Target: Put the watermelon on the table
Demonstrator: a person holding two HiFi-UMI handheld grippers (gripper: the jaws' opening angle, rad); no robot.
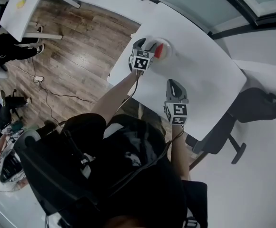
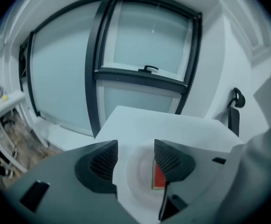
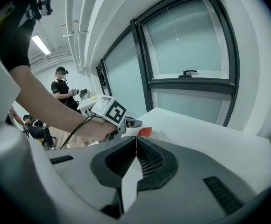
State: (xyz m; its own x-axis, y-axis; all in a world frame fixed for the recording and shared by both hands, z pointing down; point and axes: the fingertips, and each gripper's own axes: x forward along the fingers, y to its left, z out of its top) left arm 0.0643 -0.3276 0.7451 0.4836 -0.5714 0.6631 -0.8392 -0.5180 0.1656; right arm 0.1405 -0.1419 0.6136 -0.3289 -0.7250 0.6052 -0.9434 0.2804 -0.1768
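Left hand-held gripper (image 2: 135, 155) is over the white plate (image 2: 134, 181) at the far left corner of the bench (image 1: 200, 65), jaws spread wide, nothing pinched between them. The watermelon (image 2: 159, 177) is a red slice lying in that plate, not yet on the bare bench. From the left gripper view it sits just ahead and below, but off to the right-hand jaw's side and partly hidden behind that jaw, so it isn't centred in the gap. Its long side looks to run roughly along the jaws' direction, though too little shows to be sure. Right hand-held gripper (image 3: 136, 160) has its jaws closed together on nothing and rests nearer the person, well apart from the plate. Left is clearly the nearer one; a pickup would likely need it shifted right to straddle the slice.
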